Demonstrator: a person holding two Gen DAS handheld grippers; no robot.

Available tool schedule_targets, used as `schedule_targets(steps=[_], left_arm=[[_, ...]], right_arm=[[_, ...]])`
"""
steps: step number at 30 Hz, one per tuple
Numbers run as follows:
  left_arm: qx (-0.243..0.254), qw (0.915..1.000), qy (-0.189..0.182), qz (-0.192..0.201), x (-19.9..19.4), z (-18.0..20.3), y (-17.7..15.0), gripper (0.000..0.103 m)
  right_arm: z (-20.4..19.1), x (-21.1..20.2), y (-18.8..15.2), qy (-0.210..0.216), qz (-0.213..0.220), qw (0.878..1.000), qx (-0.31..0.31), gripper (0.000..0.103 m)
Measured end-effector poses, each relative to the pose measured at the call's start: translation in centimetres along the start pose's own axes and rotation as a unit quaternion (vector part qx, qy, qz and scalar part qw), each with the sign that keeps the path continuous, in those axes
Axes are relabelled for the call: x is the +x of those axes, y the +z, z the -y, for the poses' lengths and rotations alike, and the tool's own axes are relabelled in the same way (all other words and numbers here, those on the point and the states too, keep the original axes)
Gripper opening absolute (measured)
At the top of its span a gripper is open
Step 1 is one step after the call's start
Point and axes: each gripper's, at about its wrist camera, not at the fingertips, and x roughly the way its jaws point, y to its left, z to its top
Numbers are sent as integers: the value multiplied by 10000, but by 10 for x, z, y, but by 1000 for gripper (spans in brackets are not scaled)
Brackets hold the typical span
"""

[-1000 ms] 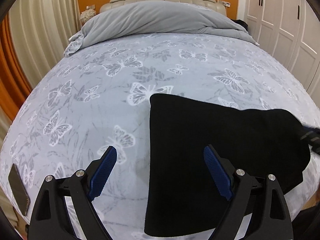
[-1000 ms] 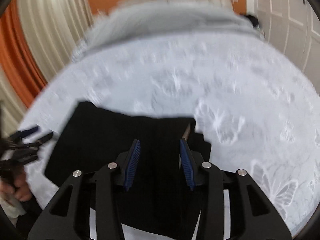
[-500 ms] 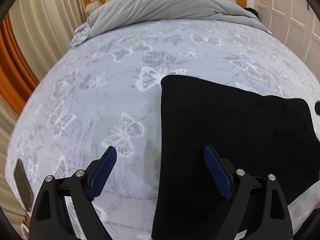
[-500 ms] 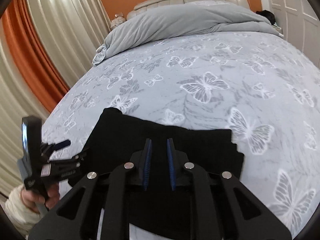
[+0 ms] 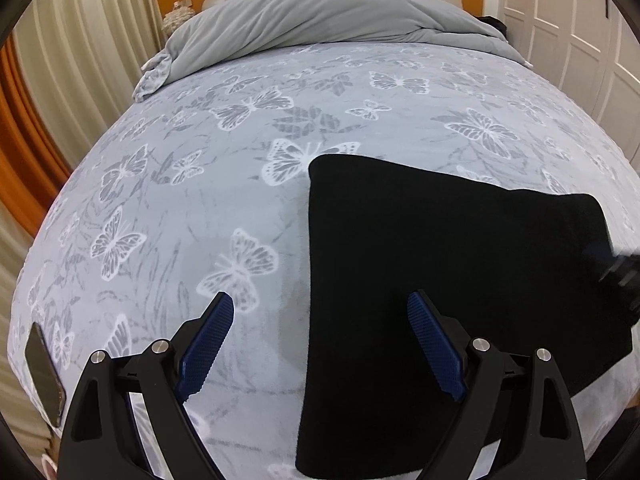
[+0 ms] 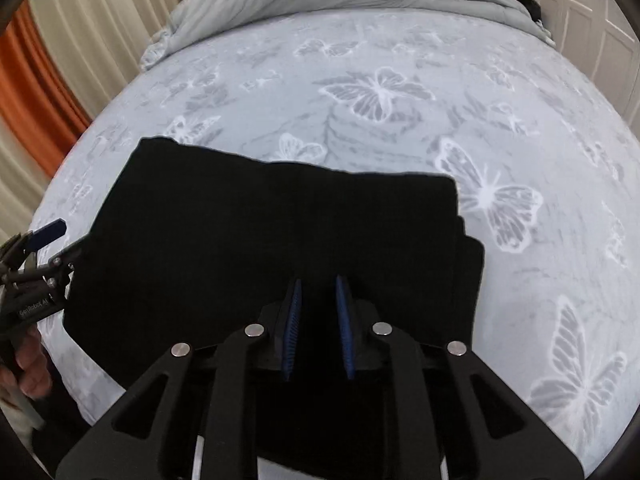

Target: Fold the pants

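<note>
The black pants (image 5: 440, 264) lie folded into a flat rectangle on the butterfly-print bed, near its front edge. They also show in the right wrist view (image 6: 280, 240), with layered edges at their right side. My left gripper (image 5: 320, 344) is open and empty, above the pants' left edge. My right gripper (image 6: 318, 320) is over the pants' near part, its fingers a narrow gap apart with nothing seen between them. The left gripper also shows in the right wrist view (image 6: 48, 244), at the pants' left edge.
The bed cover (image 5: 200, 200) is pale blue with white butterflies. A grey duvet (image 5: 320, 16) is bunched at the headboard. A phone (image 5: 44, 376) lies at the bed's front left corner. Curtains hang on the left, white wardrobe doors (image 5: 580, 20) stand on the right.
The right gripper narrowed from half open to nearly shut, then opened slightly, and dropped closer over the pants. The pants' right end now lies flat. The left gripper stays open, nearly still.
</note>
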Motion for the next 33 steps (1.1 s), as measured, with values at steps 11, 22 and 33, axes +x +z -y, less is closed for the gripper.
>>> schedule_targets(steps=[11,22,33], left_arm=[[145,9997,51,212,-9,17,-3,86],[-339,9989,-307,-53,-7,-5,-14,86],[-1319,9687,-1961,-754,16,-33,-20,28]], right_arm=[[-2,-29,-21,-25,114,9998,-181,22],[15,-49,-35,58,413,9990,167,53],[8,-70,-20,766,850,9926,395,23]])
